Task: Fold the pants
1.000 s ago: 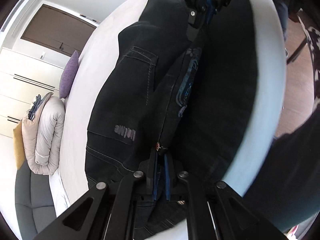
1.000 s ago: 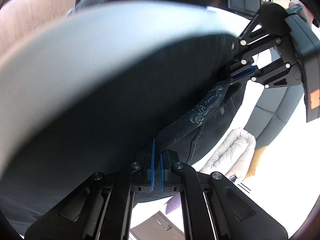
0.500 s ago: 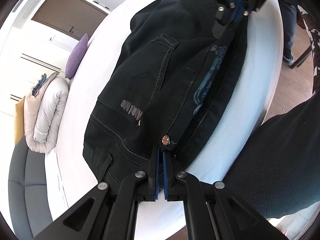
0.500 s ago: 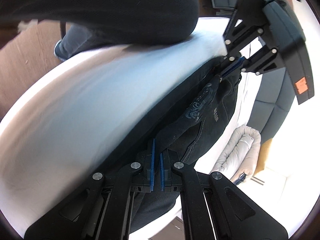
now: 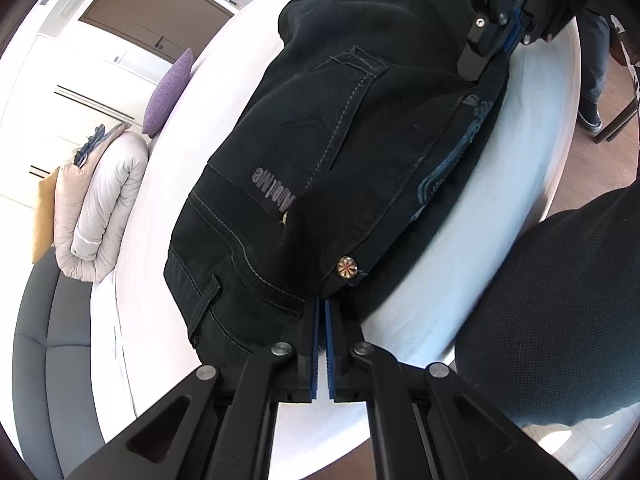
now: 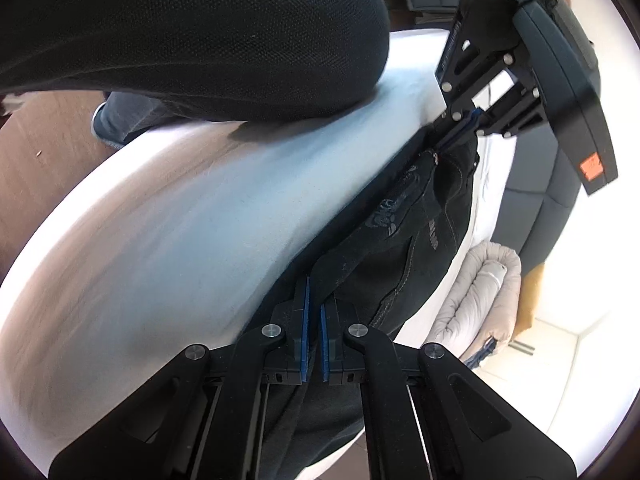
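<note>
The black pants lie on the white bed, folded lengthwise so the back pocket and printed lettering face up. The left hand-held gripper has its blue pads nearly together, pinched on the waistband edge just below the metal button. The right hand-held gripper, seen in the left view at 1 o'clock, is likewise closed on the dark cloth farther along the same edge. Holding two points on one edge keeps it taut and straight — probably so the doubled layers stay aligned while the pants are set down or carried over for the next fold.

The left view shows the pocket side, the purple pillow and rolled grey duvet at 9 o'clock. The right view instead shows the bare sheet beside the pants, the left hand-held gripper's body at 1 o'clock — and the person's dark trouser leg pressed against the mattress edge.
</note>
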Tool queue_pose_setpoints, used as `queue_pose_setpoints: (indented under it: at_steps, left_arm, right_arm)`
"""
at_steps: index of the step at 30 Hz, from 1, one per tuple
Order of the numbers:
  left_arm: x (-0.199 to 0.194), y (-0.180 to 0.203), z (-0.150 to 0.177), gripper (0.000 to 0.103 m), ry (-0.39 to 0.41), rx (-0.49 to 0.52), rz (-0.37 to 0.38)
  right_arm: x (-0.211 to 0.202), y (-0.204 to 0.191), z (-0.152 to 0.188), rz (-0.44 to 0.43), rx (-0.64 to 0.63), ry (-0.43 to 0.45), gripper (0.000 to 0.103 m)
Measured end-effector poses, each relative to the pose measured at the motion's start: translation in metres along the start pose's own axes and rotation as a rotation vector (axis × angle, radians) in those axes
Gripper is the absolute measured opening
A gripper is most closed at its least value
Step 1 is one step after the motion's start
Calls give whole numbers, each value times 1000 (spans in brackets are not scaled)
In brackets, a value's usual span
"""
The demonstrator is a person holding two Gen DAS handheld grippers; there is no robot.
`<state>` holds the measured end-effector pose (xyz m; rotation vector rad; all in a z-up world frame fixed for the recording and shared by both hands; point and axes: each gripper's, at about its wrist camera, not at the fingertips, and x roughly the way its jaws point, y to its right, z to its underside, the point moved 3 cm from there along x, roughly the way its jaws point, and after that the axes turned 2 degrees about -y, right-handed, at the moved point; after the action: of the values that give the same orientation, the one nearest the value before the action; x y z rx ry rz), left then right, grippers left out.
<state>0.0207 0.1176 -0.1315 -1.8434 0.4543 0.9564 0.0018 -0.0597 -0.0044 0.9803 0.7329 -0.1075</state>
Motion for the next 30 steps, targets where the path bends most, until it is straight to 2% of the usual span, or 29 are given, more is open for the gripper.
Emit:
queue_pose_setpoints:
  at_steps: [2,3,4,7,10,12,14,17,19,20,21,22,24,27,29,30]
  left_arm:
    - [-7,-2,1,9,-23,-16,22]
    - [-14,-7,1,16,-24,-42,43]
    - [-21,-9,1,24,-15,-65,54]
    - [-41,-28,-9,38,38,-191,48]
    - [-50,-48,-35,38,126,-358,74]
    - [-46,-54,-57,40,165,-447,120]
    - [-22,-47,-79,43,124,-494,169]
    - [28,-21,-91,42,-22,-493,222]
    - [33,-21,-87,42,-1,-563,231]
    - [34,-25,-83,42,-4,-611,256]
    - [34,-27,-79,42,-7,-658,280]
    - [34,-27,-77,42,-13,-676,286]
    - [33,-24,-79,42,-28,-660,263]
    - [34,-21,-85,42,-68,-666,245]
    - [35,-20,-89,43,-88,-667,239]
    - [35,-20,-90,43,-94,-668,238]
  right_arm:
    - [-1,-1,1,13,39,-6,4]
    - [-1,-3,1,28,52,-12,4]
    - [-2,-5,1,41,60,-17,4]
    - [-3,-9,2,65,106,-24,4]
    - [-4,-3,3,42,225,-27,5]
    - [-5,1,3,34,303,-27,5]
    - [-6,3,4,38,373,-20,5]
    - [-13,9,14,10,540,-8,9]
    - [-23,18,29,-29,736,4,21]
    - [-31,23,43,-56,871,22,40]
    - [-40,25,59,-94,1013,53,74]
    - [-53,26,83,-128,1188,100,85]
    - [-74,18,138,-161,1523,188,88]
    - [-89,-17,243,-230,2013,243,88]
    - [-98,-55,325,-205,2309,254,88]
    - [-104,-72,360,-177,2410,263,88]
